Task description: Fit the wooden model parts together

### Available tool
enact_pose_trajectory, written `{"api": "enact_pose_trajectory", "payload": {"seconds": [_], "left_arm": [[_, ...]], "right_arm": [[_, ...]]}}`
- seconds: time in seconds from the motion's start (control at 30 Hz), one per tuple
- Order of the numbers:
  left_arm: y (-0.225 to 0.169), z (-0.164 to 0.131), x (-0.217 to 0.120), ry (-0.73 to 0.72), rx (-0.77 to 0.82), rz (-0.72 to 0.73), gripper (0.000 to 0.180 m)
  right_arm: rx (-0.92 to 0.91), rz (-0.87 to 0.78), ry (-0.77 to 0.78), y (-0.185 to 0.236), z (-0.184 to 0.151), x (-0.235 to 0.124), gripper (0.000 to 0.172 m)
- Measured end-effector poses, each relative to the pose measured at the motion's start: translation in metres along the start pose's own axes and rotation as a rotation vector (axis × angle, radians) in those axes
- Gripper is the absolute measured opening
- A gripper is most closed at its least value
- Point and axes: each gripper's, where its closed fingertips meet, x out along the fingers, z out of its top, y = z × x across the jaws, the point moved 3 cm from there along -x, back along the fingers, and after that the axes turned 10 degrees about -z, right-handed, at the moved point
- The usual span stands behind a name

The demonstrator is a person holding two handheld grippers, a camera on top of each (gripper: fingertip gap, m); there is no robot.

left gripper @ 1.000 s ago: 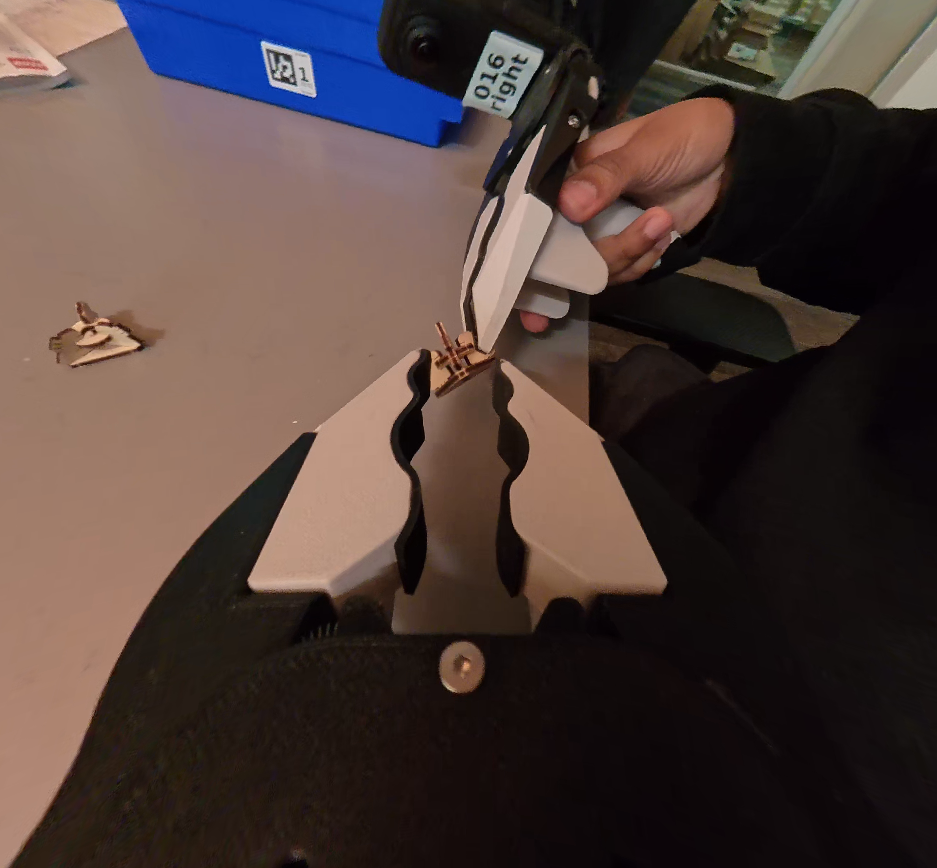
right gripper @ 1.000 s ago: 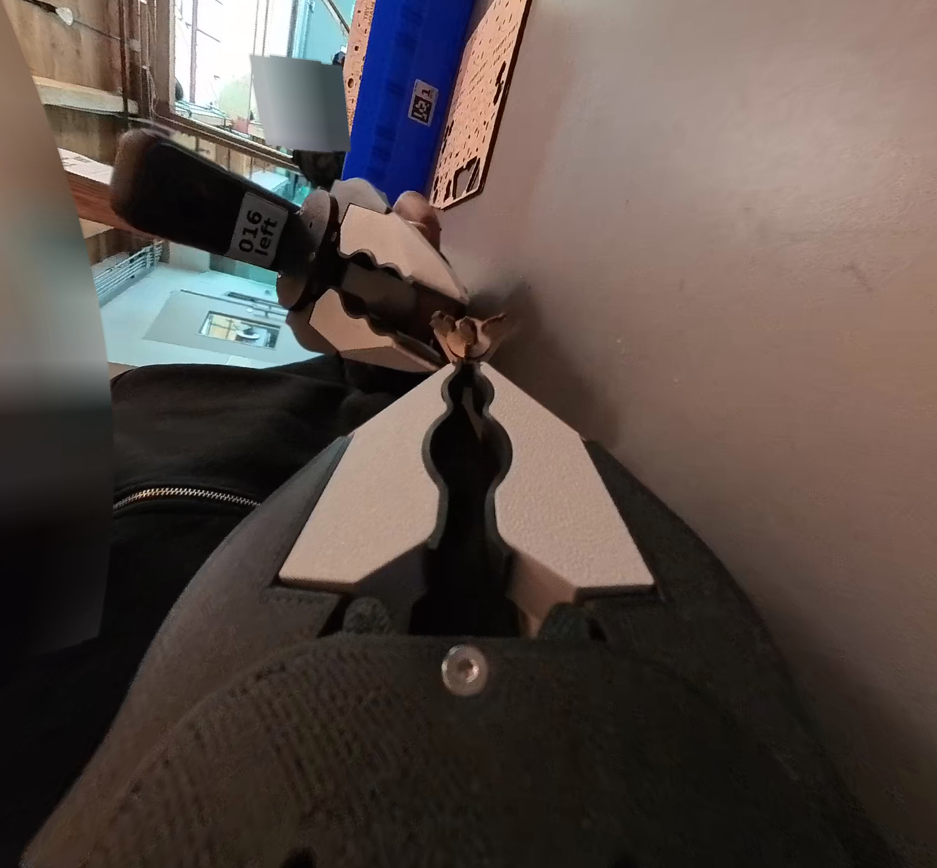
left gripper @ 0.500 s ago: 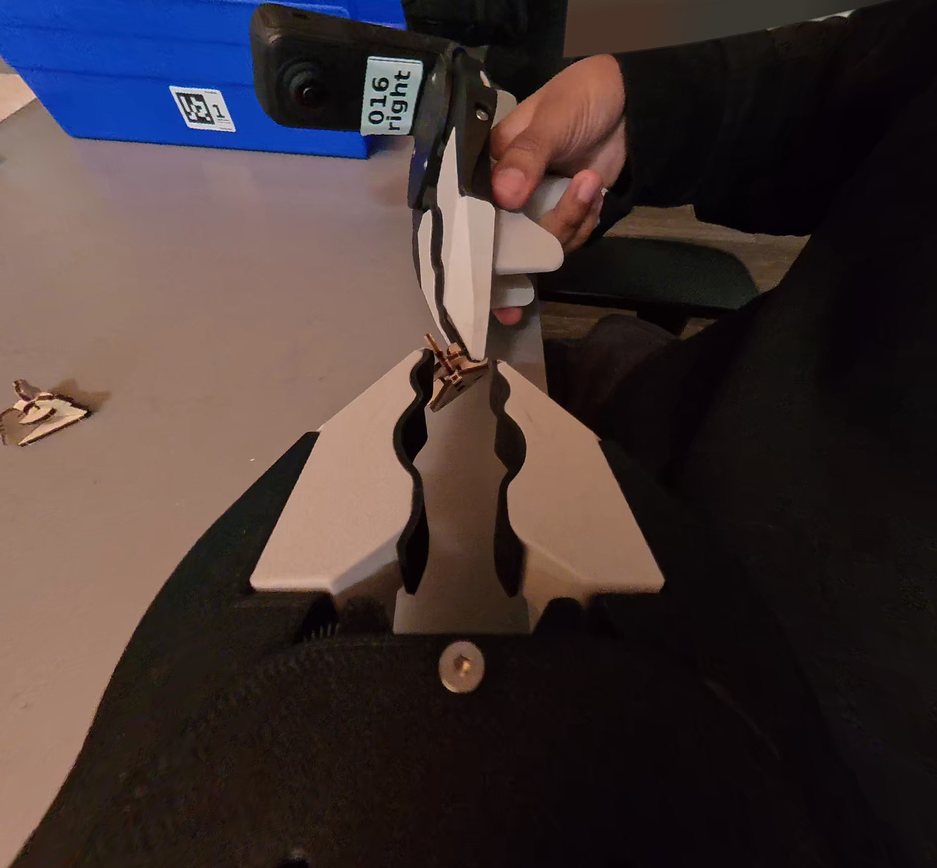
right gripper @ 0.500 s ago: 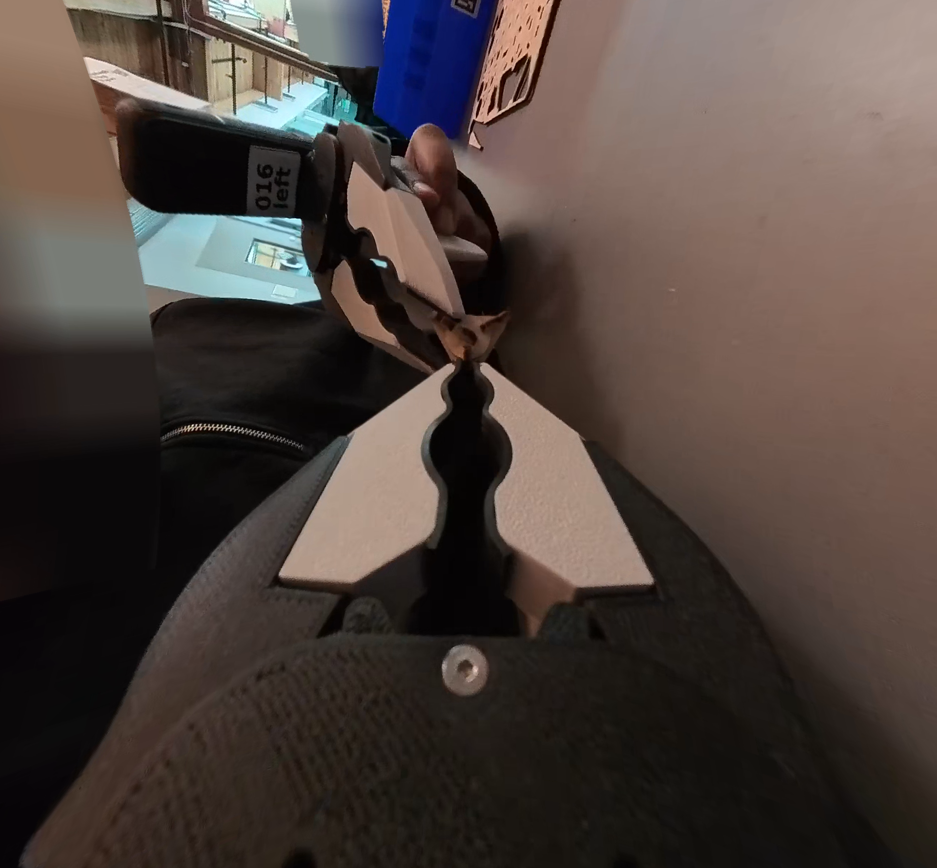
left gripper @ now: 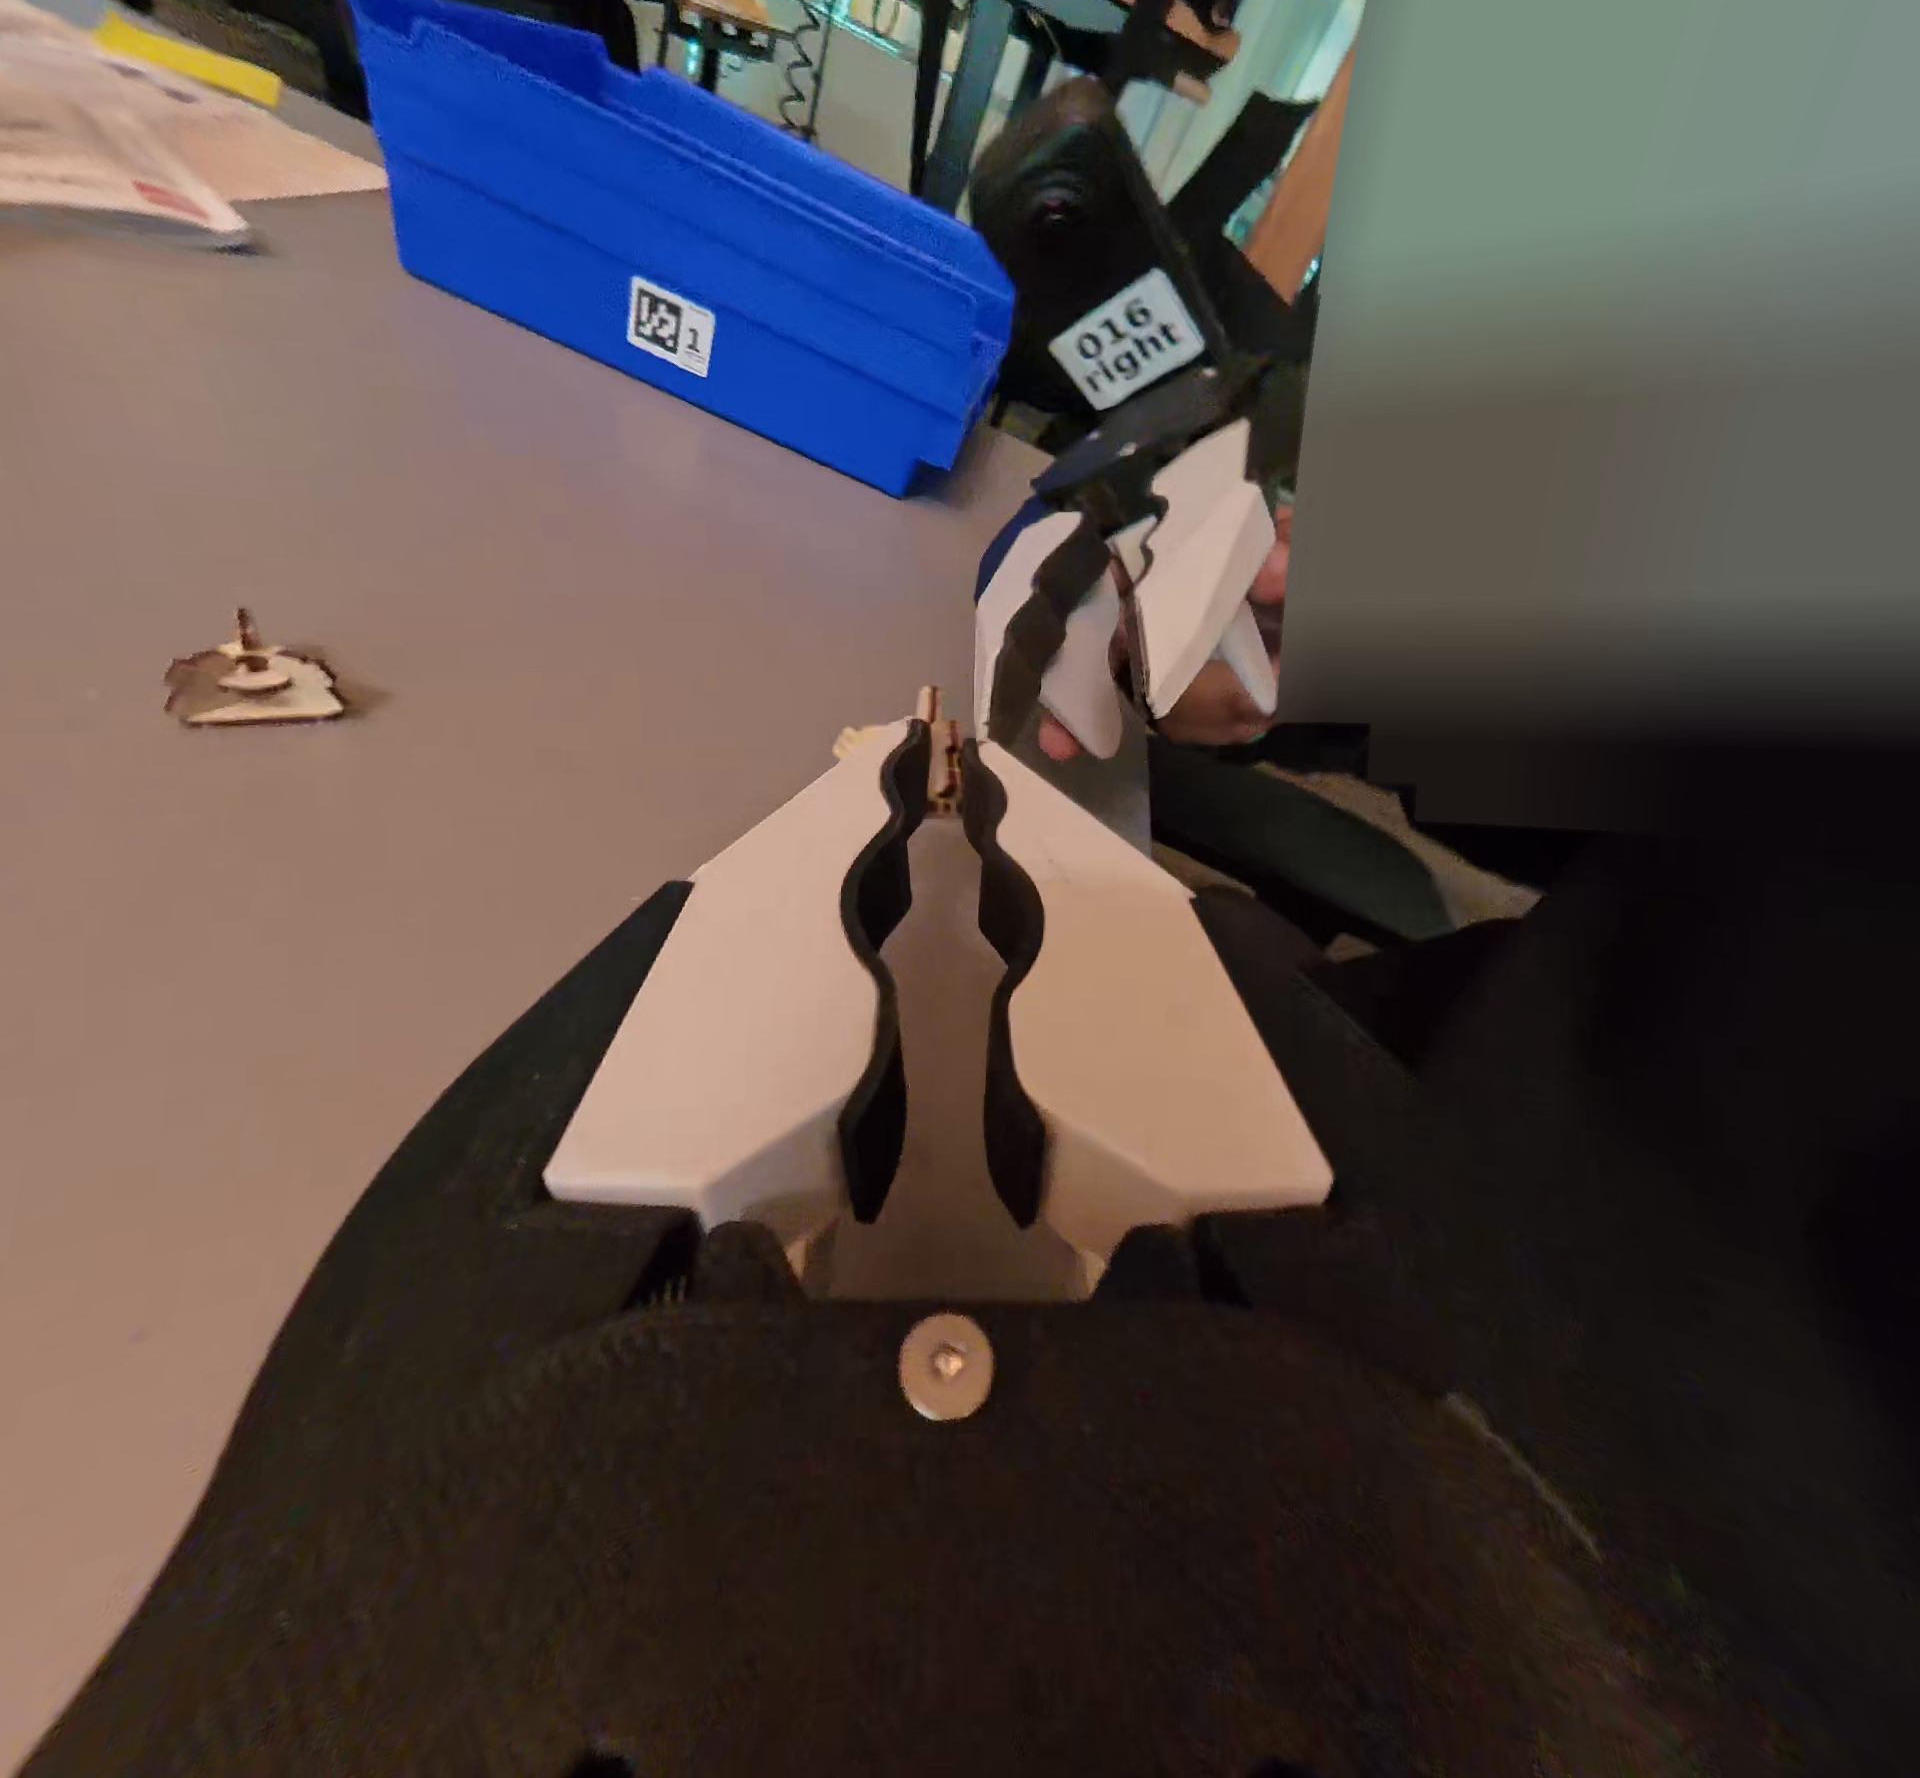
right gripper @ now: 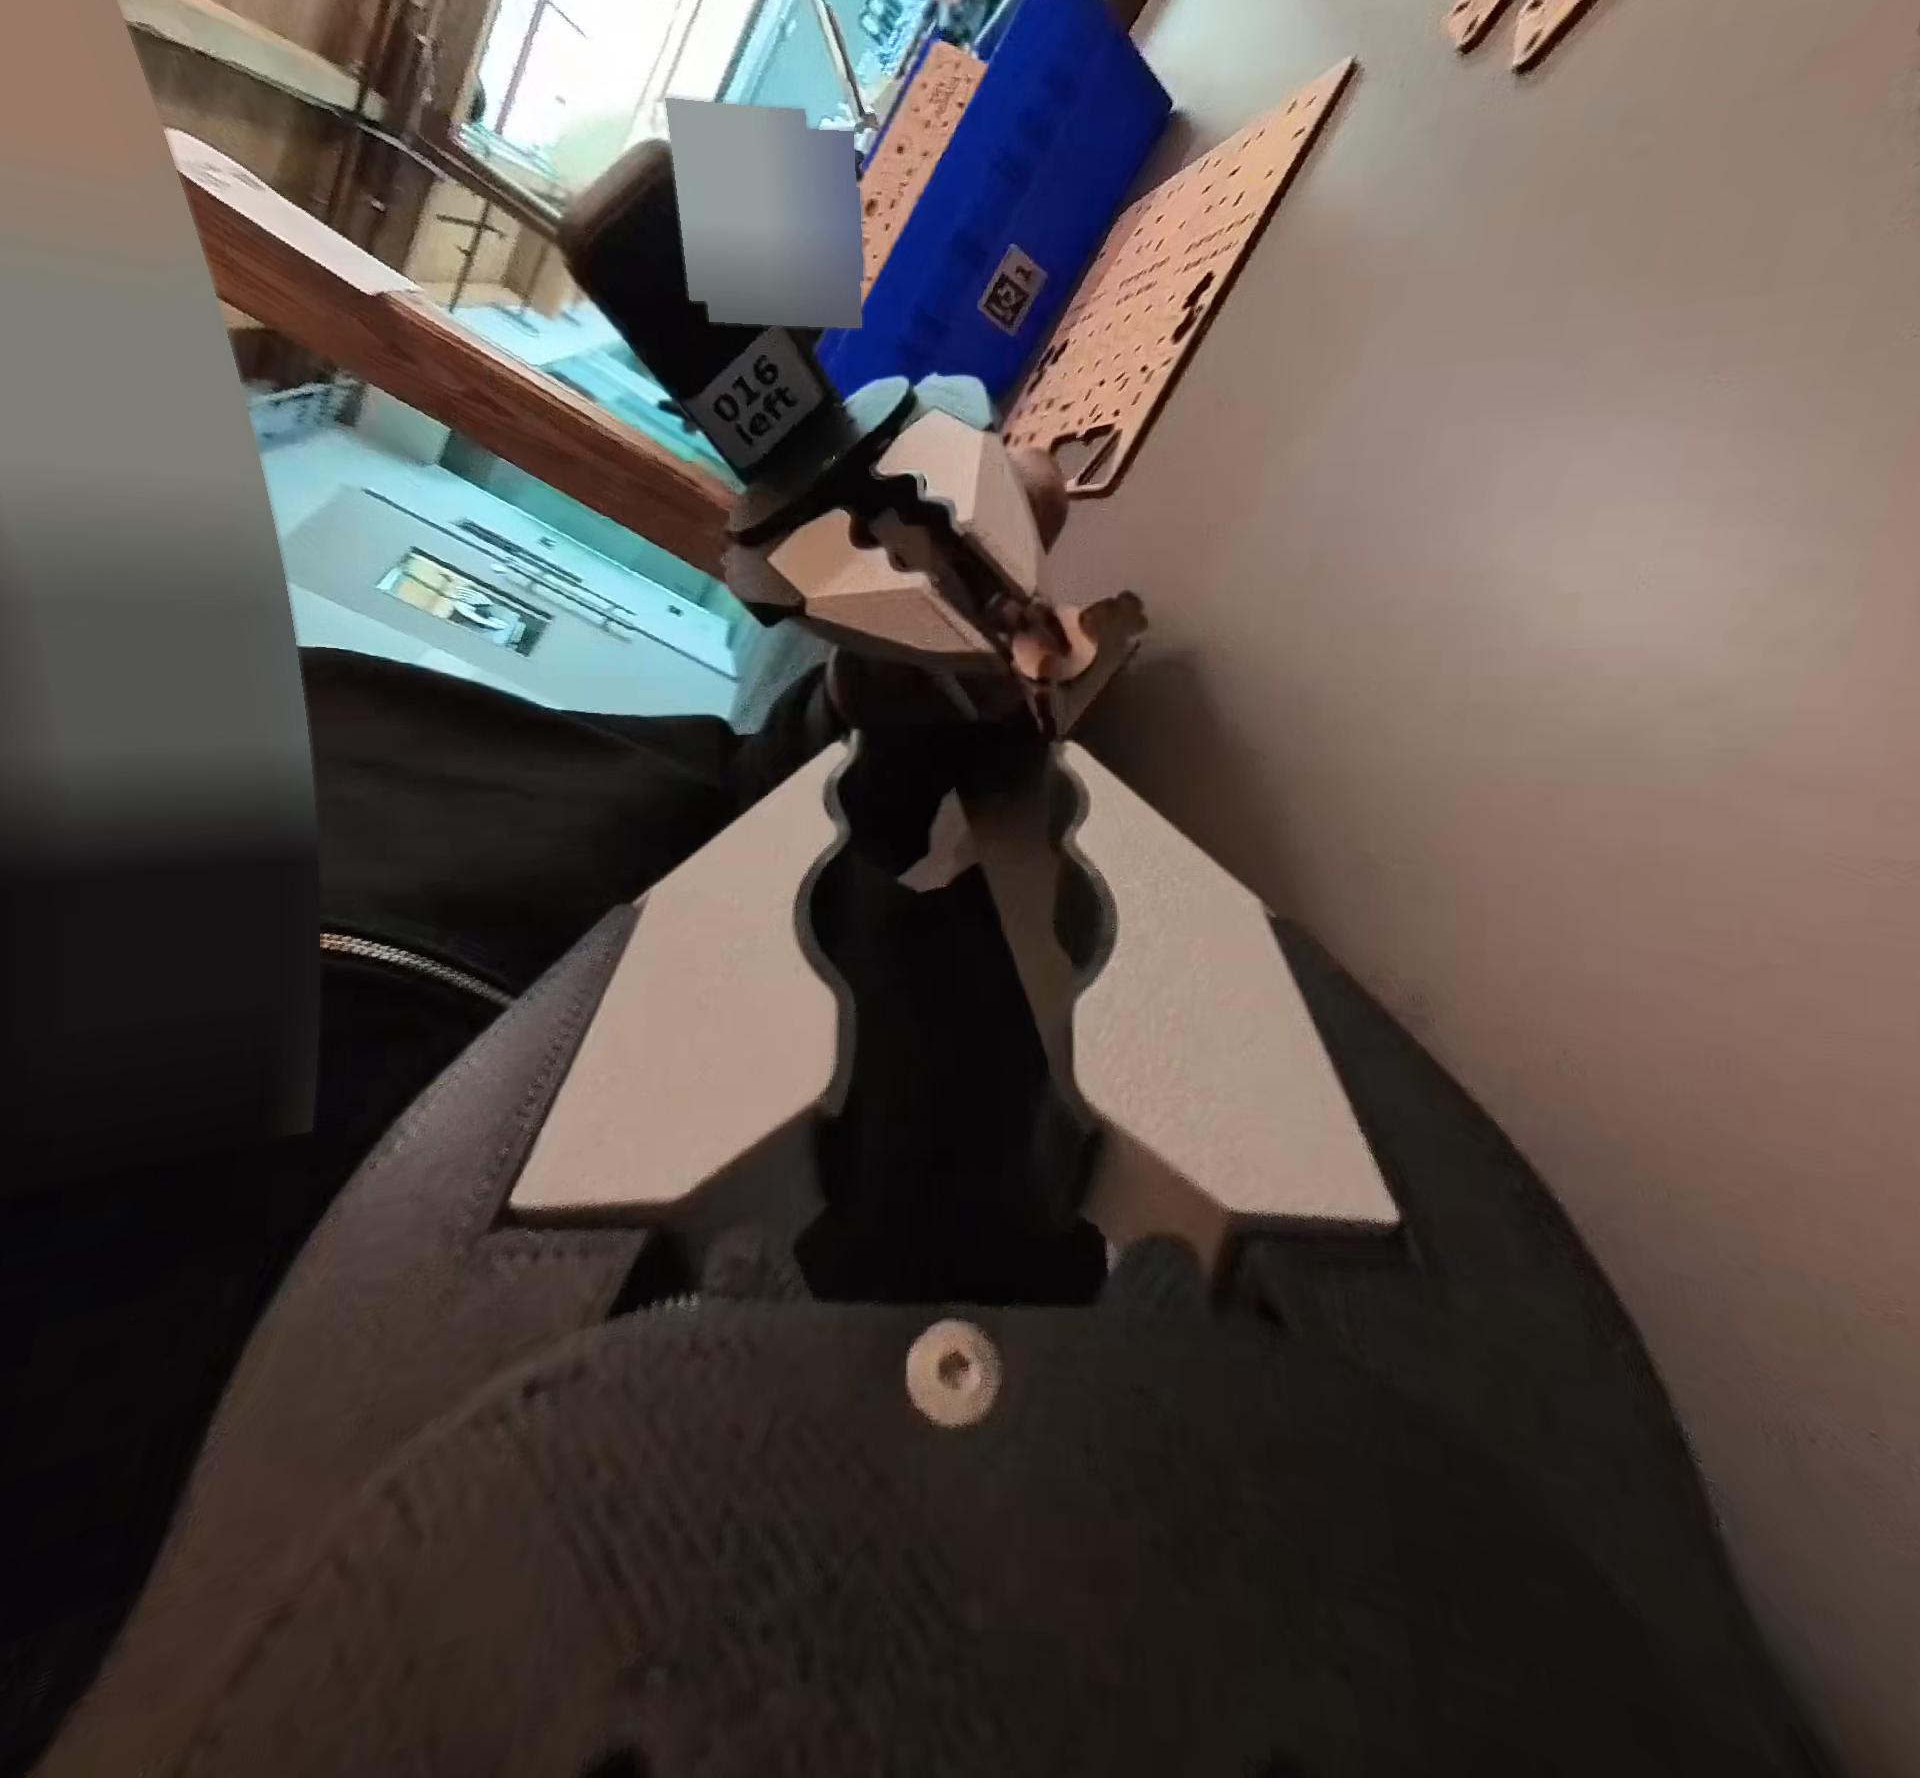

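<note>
Wooden and pale, a small laser-cut assembly (left gripper: 943,772) sits pinched at the tips of the left gripper (left gripper: 943,762), whose jaws press closed on it above the grey desk (left gripper: 520,585). Just beside it, the right gripper (right gripper: 956,762) hangs with jaws apart, holding nothing. Farther off lie another wooden assembly (left gripper: 255,684), a perforated wooden sheet (right gripper: 1195,274) and a blue bin (left gripper: 675,294).

A workshop (laser-cut wooden sheets (right gripper: 1174,274), blue parts bin (left gripper: 665,274)).
</note>
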Motion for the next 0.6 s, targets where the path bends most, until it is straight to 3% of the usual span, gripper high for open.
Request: {"api": "enact_pose_trajectory", "payload": {"seconds": [0.17,0.27,0.37,0.5,0.6], "left_arm": [[0.006,0.005,-0.007,-0.089,-0.133,-0.052,0.004],[0.004,0.01,-0.01,-0.158,-0.234,-0.154,0.004],[-0.002,0.017,-0.014,-0.231,-0.317,-0.283,0.004],[-0.008,0.025,-0.02,-0.322,-0.413,-0.421,0.005],[-0.016,0.03,-0.022,-0.379,-0.498,-0.57,0.004]], "right_arm": [[-0.193,-0.109,-0.11,-0.001,0.011,0.003,0.035],[-0.447,-0.199,-0.178,0.004,0.014,0.003,0.043],[-0.738,-0.186,-0.269,0.022,0.012,0.005,0.052],[-0.987,-0.194,-0.365,0.038,0.01,0.006,0.046],[-1.19,-0.286,-0.404,0.041,0.01,0.012,0.042]]}}
